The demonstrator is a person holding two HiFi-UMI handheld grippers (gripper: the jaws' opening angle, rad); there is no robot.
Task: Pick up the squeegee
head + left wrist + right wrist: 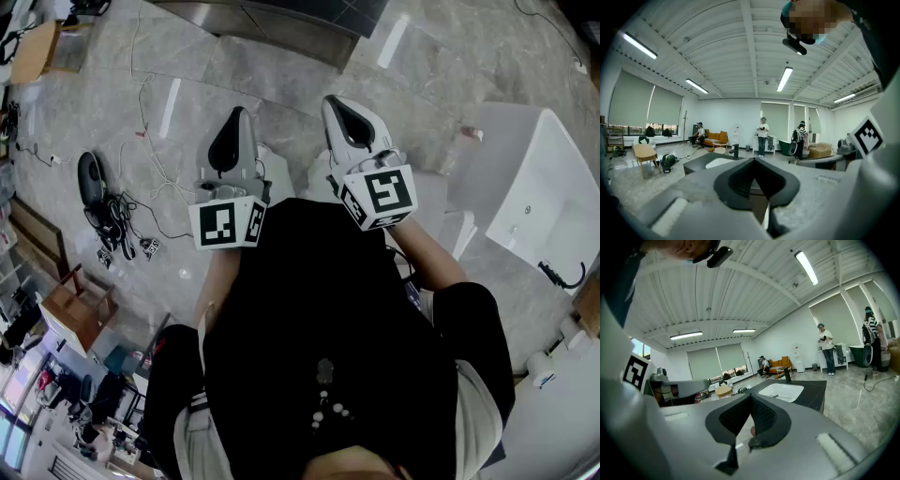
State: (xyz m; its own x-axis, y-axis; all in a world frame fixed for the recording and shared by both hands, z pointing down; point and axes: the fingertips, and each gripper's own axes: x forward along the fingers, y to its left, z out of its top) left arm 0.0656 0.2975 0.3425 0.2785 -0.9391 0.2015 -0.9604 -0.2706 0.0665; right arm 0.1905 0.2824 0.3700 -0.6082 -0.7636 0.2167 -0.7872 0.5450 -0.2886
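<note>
Your right gripper [333,103] has its jaws pressed together with nothing between the black pads. Your left gripper [239,114] is closed the same way and is also empty. You hold the two side by side in front of your chest, close but not touching. Their noses point ahead and a little downward, and the marker cubes [228,223] sit nearest your black top [319,319].

Under them lies a grey marbled floor [300,70]. Ahead of the right gripper stands a black counter [813,390] with a white sink [783,391] set into it and a black tap [788,374] at its far edge. To your right, well apart from the grippers, is a white basin [534,197] with a dark faucet [561,274].

To your left, white cables [150,141] trail over the floor near a black device [90,176] with a bundle of black leads. Farther off in the room, a standing person [762,136] faces your way, and a seated person [701,133] is on an orange sofa [715,136].

None of the views lets me tell where the squeegee is.
</note>
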